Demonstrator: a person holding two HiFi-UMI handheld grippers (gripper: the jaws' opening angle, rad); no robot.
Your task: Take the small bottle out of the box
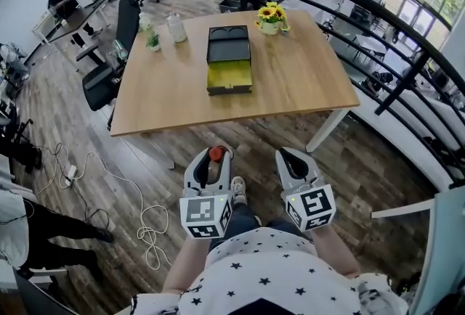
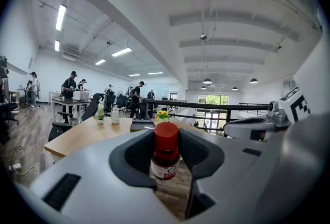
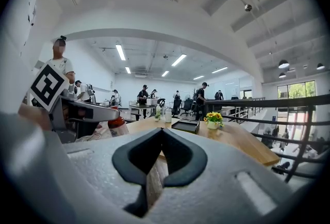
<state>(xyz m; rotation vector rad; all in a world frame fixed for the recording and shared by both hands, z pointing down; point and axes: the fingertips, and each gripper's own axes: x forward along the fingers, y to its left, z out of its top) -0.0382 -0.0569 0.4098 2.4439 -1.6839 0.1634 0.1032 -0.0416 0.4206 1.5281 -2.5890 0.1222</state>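
A small bottle (image 1: 215, 154) with a red cap and a white label stands upright between the jaws of my left gripper (image 1: 213, 161), which is shut on it. In the left gripper view the small bottle (image 2: 165, 152) sits between the dark pads. My right gripper (image 1: 293, 156) is shut with nothing in it, and its pads meet in the right gripper view (image 3: 162, 135). Both grippers hang over the wooden floor, in front of the table and well short of it. The dark box (image 1: 229, 59) lies open on the table, its yellow-lined half nearest me.
The wooden table (image 1: 290, 99) also carries a pot of yellow flowers (image 1: 270, 17), a white jar (image 1: 176, 27) and a small plant (image 1: 152, 40). Office chairs (image 1: 109, 67) stand at its left side. A black railing (image 1: 392, 38) runs along the right. Cables (image 1: 94, 183) lie on the floor at left.
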